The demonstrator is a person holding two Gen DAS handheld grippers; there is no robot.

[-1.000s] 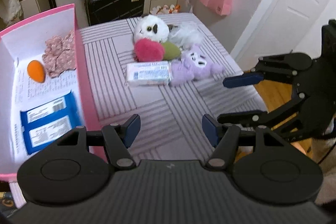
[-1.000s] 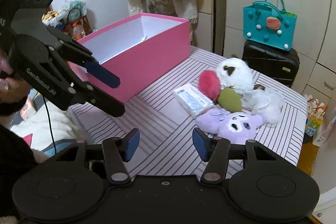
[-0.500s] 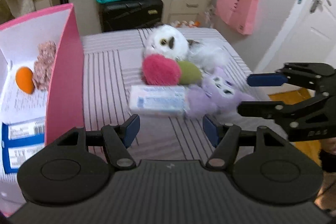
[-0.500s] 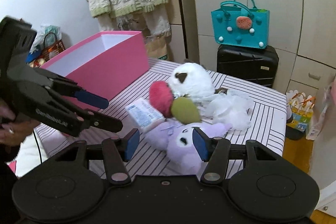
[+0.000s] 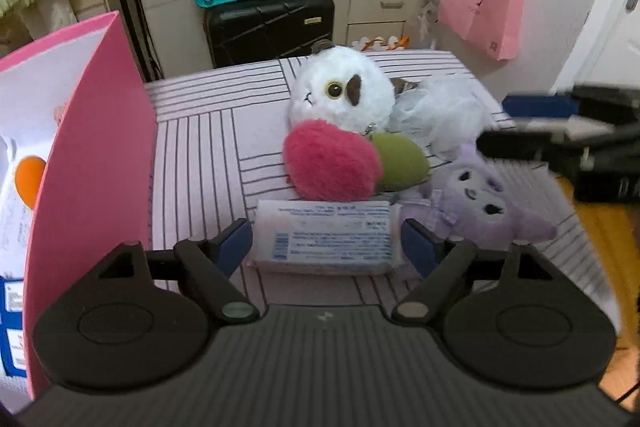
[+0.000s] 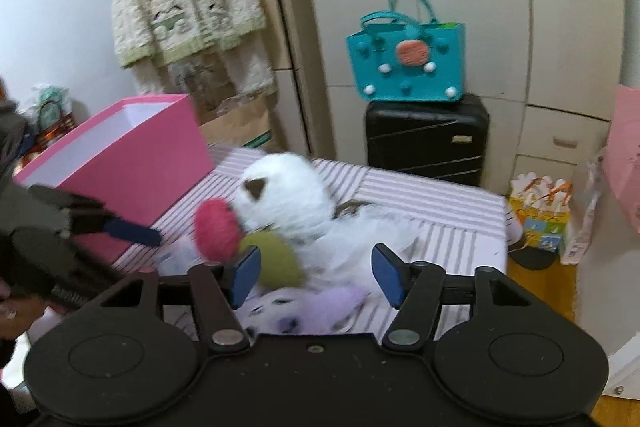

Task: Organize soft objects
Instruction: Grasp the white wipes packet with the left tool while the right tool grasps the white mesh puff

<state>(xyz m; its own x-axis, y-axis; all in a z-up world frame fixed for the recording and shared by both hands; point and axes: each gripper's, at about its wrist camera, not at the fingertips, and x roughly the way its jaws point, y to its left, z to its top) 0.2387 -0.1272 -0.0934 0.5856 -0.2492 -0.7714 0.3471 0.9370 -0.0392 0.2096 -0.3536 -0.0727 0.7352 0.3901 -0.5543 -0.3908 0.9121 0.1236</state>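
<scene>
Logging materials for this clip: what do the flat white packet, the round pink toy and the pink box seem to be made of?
Flat white packet with blue print: seems thin plastic film, slightly glossy and crinkled at the ends. Round pink toy: plush, with a fuzzy matte pile. Tall pink box: probably cardboard, with smooth matte walls, thin straight edges and a white inside.

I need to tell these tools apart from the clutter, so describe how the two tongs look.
Both match: the left tongs and right tongs have black ribbed bodies, two round black discs, black linkage arms with silver pivot pins, and flat blue pads. No cable or sleeve shows clearly.
</scene>
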